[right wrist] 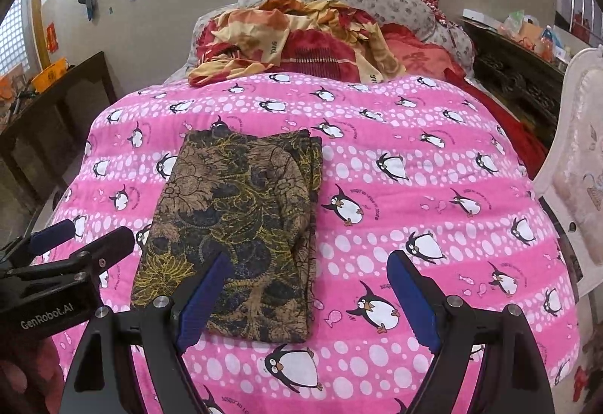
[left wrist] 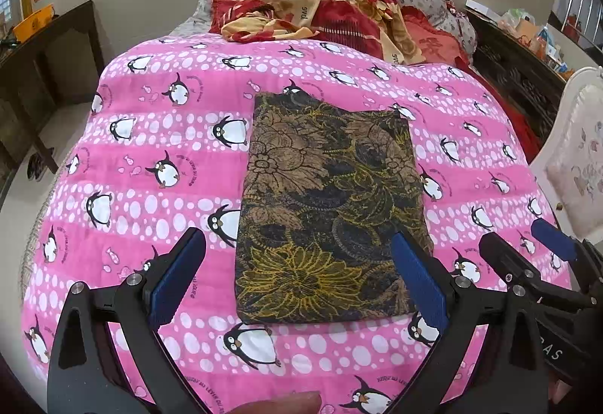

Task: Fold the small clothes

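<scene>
Looking at this one, the dark floral garment [left wrist: 331, 203] is already folded into a tidy rectangle and sits on the pink penguin quilt [left wrist: 150, 135] of the bed, roughly mid-width and closer to the near edge than to the far end, where a heap of red and yellow bedding [left wrist: 312, 14] is piled. Its long axis runs from the near edge straight away toward that heap, so the short end faces the person. Both sets of tongs hover over the near edge with nothing in them: the left tongs [left wrist: 297, 282] are spread wide, and in their own view the near short end of the garment lies right between the two blue pads [left wrist: 177, 278], with the inner pad overlapping the garment's near right corner in the view, though I can't tell if it actually touches. The right tongs [right wrist: 305, 297] are also wide open and empty; from their camera the garment lies off to the left, only its right long edge and near right corner coming under the left-side pad, and the rest of the gap is just quilt. So the left hand looks like the nearer one, lined up on the near end, while the right sits off the stacked, layered right edge. My guess is it's either done or one more fold along the long axis is left, near end carried to far end.
</scene>
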`<action>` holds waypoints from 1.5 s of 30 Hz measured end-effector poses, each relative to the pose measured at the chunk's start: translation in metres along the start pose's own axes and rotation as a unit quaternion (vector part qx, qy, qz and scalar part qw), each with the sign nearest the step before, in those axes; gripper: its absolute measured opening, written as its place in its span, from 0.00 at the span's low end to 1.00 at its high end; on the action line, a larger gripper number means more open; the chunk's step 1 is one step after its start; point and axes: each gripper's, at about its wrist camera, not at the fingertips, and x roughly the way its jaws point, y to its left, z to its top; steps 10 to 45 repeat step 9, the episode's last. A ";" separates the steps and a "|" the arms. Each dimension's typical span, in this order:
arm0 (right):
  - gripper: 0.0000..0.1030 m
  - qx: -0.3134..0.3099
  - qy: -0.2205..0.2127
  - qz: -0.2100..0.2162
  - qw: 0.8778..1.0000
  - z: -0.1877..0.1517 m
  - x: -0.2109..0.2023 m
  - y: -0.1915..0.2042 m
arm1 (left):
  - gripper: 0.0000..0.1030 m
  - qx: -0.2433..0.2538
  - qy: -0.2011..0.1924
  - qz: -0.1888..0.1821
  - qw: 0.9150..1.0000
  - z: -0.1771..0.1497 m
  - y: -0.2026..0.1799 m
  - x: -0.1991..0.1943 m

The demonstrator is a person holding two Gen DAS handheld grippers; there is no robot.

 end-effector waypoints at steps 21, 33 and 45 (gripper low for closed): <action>0.82 0.000 0.000 0.003 1.000 0.001 0.000 0.004 | 0.96 -0.002 -0.008 -0.003 1.000 -0.002 0.003 -0.002; 0.82 0.000 0.000 0.003 1.000 0.001 0.000 0.004 | 0.96 -0.002 -0.008 -0.003 1.000 -0.002 0.003 -0.002; 0.82 0.000 0.000 0.003 1.000 0.001 0.000 0.004 | 0.96 -0.002 -0.008 -0.003 1.000 -0.002 0.003 -0.002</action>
